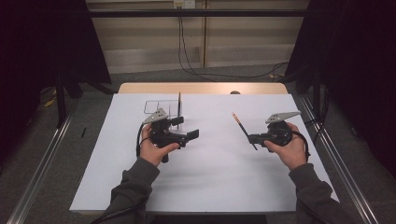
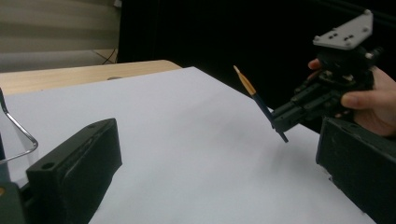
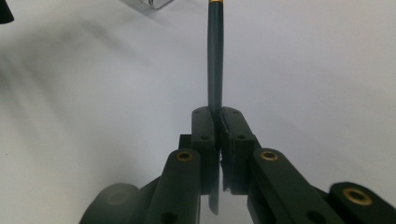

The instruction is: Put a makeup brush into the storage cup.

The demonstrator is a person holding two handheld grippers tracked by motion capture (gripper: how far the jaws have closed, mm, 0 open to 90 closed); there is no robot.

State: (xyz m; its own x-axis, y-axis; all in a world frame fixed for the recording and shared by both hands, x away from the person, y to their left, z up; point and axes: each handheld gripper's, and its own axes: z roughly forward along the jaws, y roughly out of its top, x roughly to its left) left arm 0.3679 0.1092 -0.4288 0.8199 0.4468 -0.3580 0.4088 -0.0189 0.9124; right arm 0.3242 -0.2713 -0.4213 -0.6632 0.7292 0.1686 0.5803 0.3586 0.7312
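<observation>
A dark pencil [image 1: 240, 125] with an orange-yellow end is held slanting above the white sheet [image 1: 210, 177], orange end up and away from me. My right gripper [image 1: 252, 138] is shut on its lower part. In the right gripper view the pencil [image 3: 215, 56] runs straight out from the closed right gripper [image 3: 217, 116]. The left gripper view shows the same pencil [image 2: 254, 93] in that gripper [image 2: 285, 116] at the far right. My left gripper [image 1: 185, 127] is open, jaws spread wide with nothing between them, pointing right across the sheet. Its own camera shows this left gripper [image 2: 217, 172].
A clear holder [image 1: 161, 108] stands just behind the left gripper, with a dark stick [image 1: 179, 103] upright at its right side. Its rim [image 2: 18, 130] shows at the left gripper view's edge. A bare wooden strip of table [image 1: 201, 87] lies beyond the sheet.
</observation>
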